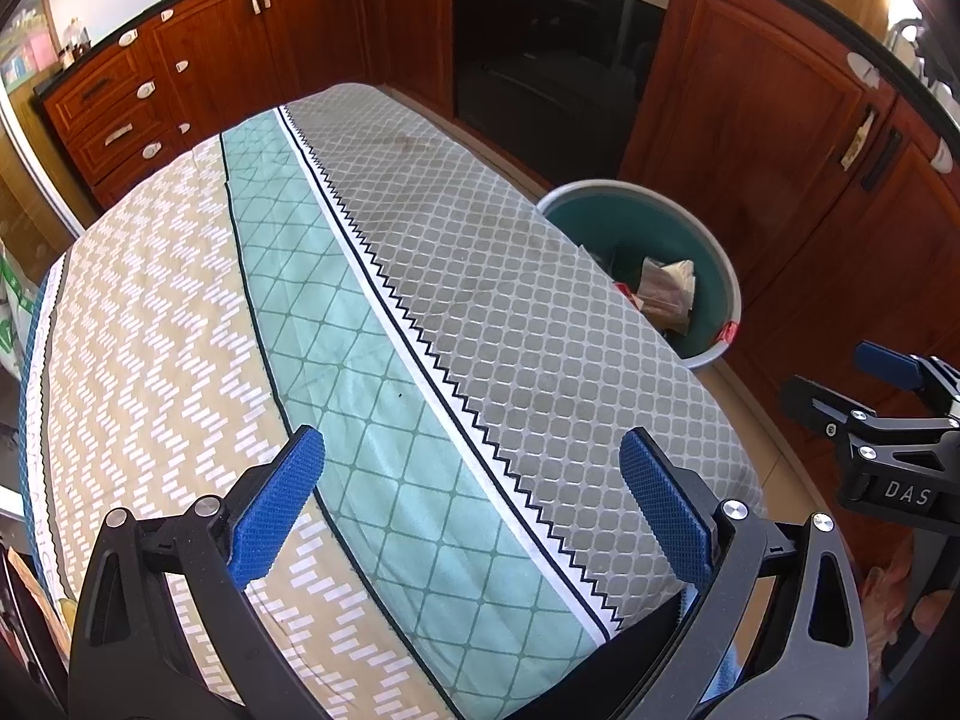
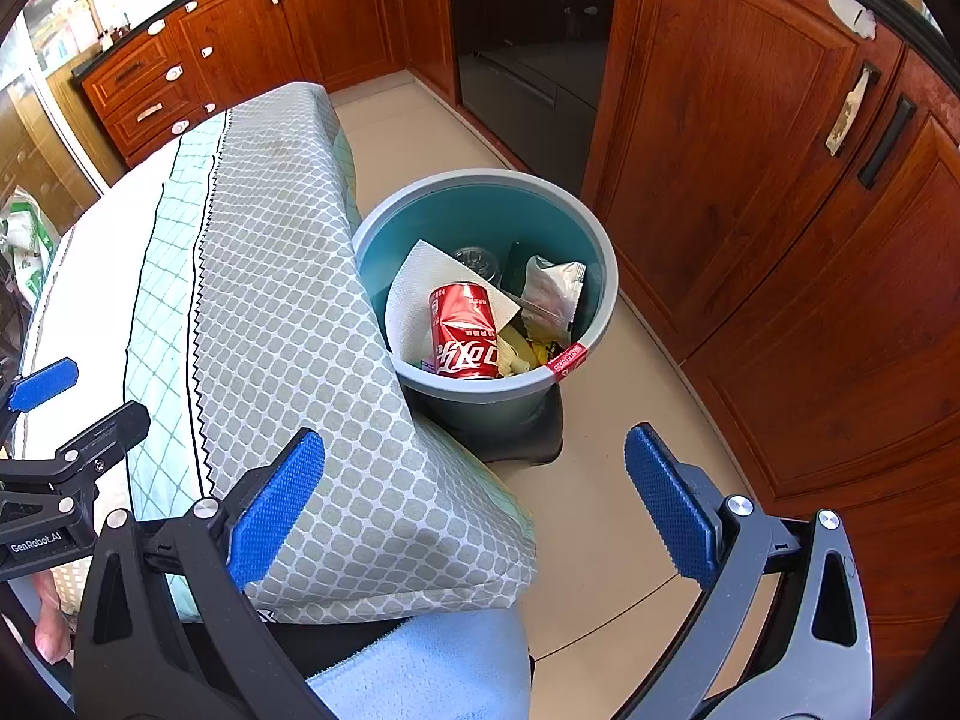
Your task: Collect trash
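Observation:
A teal bin (image 2: 591, 300) stands on the floor beside the table's right side; it also shows in the left wrist view, bin (image 1: 717, 258). Inside lie a red cola can (image 2: 465, 333), a white paper towel (image 2: 414, 288), a silvery wrapper (image 2: 552, 285) and yellow scraps. My right gripper (image 2: 474, 507) is open with nothing between its blue pads, hovering over the table corner, short of the bin. My left gripper (image 1: 471, 504) is open above the patterned tablecloth (image 1: 336, 312), holding nothing. The right gripper (image 1: 888, 414) appears at the left wrist view's right edge.
Wooden cabinets (image 2: 750, 180) and a black oven (image 2: 528, 48) ring the tiled floor (image 2: 606, 480) around the bin. The cloth-covered table (image 2: 270, 300) fills the left. A blue towel (image 2: 432, 666) hangs below the table's near edge. A green-printed bag (image 2: 24, 240) sits far left.

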A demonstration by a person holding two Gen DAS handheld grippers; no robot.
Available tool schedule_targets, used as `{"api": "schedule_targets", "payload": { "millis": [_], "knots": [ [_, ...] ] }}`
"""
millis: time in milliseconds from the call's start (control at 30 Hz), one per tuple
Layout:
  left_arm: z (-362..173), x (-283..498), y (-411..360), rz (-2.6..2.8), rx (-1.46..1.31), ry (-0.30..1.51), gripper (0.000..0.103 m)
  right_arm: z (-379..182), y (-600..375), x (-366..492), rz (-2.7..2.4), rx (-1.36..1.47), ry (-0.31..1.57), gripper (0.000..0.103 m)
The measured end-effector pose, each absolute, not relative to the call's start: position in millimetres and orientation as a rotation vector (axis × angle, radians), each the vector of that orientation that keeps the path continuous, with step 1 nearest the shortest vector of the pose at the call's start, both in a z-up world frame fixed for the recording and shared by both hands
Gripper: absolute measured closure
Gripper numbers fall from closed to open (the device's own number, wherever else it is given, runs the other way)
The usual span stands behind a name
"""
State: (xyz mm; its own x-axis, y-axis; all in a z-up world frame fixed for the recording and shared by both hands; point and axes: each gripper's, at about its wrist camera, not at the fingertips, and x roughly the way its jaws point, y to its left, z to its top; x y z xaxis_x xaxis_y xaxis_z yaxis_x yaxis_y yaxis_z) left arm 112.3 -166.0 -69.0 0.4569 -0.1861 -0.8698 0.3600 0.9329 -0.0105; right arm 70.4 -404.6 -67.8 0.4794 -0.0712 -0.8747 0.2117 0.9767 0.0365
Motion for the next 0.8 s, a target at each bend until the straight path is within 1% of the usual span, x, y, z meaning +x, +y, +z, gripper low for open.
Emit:
{"api": "schedule_targets", "payload": {
  "millis": [800],
  "knots": [
    [-76.5,116.7,-165.6,-0.321,0.189,1.07,0.004,-72.1,-406.7,74.3,-0.18,0.147,1.065,0.007]
  ]
}}
